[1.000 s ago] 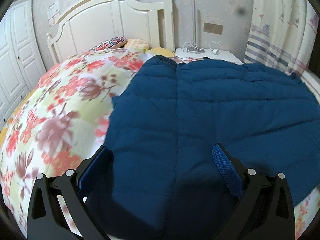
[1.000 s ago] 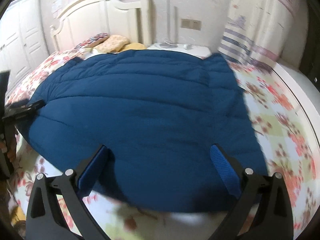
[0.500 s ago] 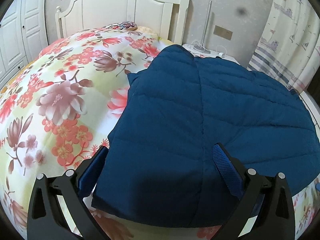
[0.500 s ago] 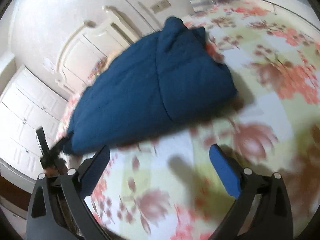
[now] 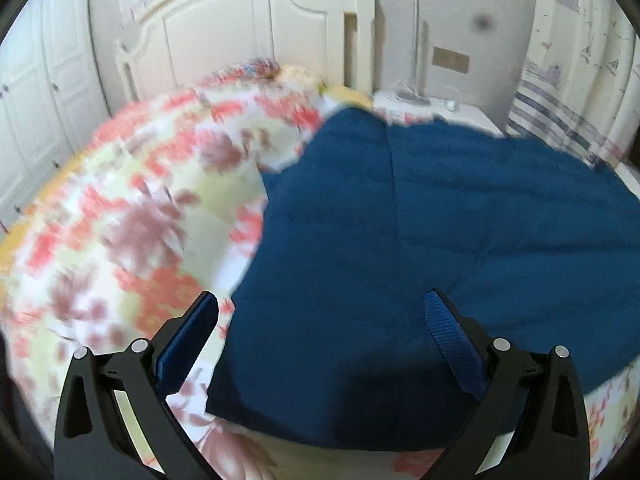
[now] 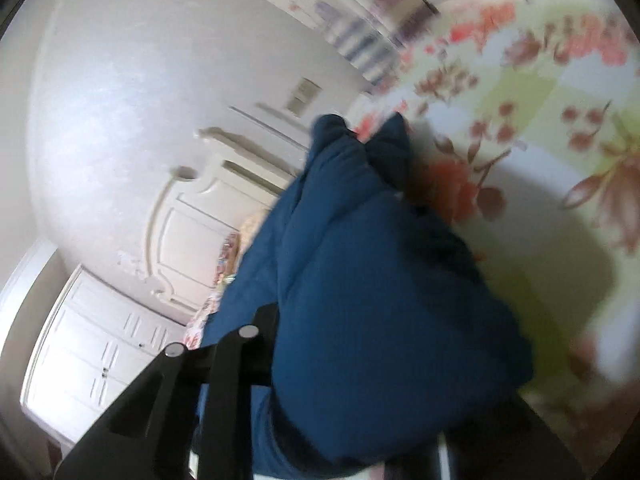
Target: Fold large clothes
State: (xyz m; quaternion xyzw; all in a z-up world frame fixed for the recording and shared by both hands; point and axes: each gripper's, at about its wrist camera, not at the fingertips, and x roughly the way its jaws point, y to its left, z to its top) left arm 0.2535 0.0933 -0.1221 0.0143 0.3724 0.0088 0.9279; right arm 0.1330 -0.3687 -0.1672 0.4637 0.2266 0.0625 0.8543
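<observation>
A large dark blue quilted garment (image 5: 420,248) lies spread on the floral bedspread (image 5: 132,216). My left gripper (image 5: 320,320) is open and empty, just above the garment's near left corner. In the right wrist view the camera is rolled sideways and the garment's right edge (image 6: 380,300) bulges up right in front of the lens. It covers my right gripper's fingertips. Only the black left arm of that gripper (image 6: 224,364) shows, so I cannot tell how its jaws stand.
A white headboard (image 5: 248,36) and pillows (image 5: 256,70) stand at the far end of the bed. A white nightstand (image 5: 436,106) and striped curtain (image 5: 568,80) are at the back right. White wardrobe doors (image 5: 36,92) are on the left.
My right gripper rolled sideways and moved in against the garment's right edge, which now rises in front of the lens. My left gripper stayed open over the near left corner, shifting slightly.
</observation>
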